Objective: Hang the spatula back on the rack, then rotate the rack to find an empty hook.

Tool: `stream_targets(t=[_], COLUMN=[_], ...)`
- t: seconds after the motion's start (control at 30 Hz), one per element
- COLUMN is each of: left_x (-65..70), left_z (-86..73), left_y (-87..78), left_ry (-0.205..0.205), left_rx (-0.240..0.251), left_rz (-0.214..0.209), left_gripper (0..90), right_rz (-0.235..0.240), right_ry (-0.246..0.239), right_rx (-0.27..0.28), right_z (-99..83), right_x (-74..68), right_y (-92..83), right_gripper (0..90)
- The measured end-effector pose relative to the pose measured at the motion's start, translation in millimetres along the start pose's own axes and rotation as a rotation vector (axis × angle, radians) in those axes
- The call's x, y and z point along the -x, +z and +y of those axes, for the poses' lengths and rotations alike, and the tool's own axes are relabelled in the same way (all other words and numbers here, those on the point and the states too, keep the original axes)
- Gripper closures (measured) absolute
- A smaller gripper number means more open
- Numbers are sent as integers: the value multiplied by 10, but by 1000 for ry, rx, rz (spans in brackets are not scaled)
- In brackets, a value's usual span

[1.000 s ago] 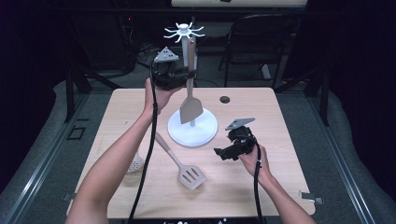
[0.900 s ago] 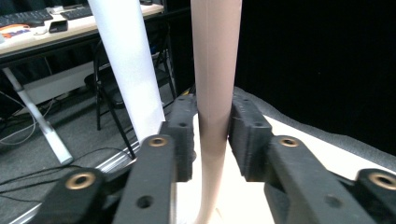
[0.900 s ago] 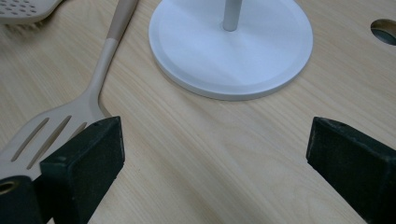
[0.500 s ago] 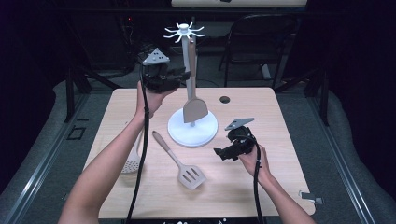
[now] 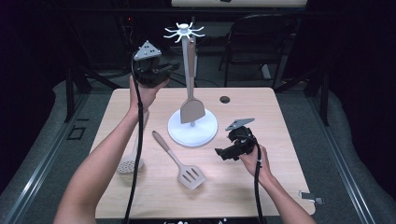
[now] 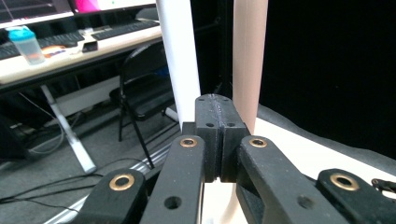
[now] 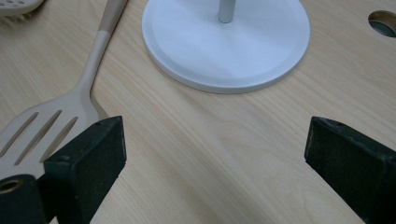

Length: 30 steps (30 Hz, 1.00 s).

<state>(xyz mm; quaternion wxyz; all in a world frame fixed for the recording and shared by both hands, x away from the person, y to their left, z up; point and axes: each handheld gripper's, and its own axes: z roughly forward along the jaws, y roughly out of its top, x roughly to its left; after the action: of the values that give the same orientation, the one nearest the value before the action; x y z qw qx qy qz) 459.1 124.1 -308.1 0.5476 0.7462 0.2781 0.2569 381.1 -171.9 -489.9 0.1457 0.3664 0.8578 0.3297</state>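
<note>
Beside the hanging spatula, the left claw has just closed empty.

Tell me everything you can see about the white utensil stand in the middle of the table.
The utensil stand looks like white plastic or painted metal: a round flat base on the wooden table, a slim upright pole, and a crown of thin hooks at the top spreading like spokes. It stands straight. A beige spatula hangs from a hook, blade down just above the base. A slotted spatula lies beside the base, apart from it. The left gripper, shut and empty, is near the pole without touching it.
</note>
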Motion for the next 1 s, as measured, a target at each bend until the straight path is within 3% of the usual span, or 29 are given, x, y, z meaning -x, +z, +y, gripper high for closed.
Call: stream_targets(t=[0.23, 0.4, 0.67, 1.0], left_x=[-10, -1, 103, 138], left_z=[169, 269, 358, 457], left_y=[-49, -95, -148, -171], left_ry=[7, 20, 61, 71], left_rx=[35, 53, 69, 91], left_rz=[25, 21, 10, 26], left_gripper=[899, 899, 898, 898], right_rz=[3, -1, -1, -4], right_ry=[-10, -8, -11, -13], right_rx=[-12, -15, -21, -24], right_z=[4, -1, 0, -2], right_x=[-9, -10, -9, -8], right_y=[9, 19, 32, 29], right_gripper=[55, 60, 64, 69])
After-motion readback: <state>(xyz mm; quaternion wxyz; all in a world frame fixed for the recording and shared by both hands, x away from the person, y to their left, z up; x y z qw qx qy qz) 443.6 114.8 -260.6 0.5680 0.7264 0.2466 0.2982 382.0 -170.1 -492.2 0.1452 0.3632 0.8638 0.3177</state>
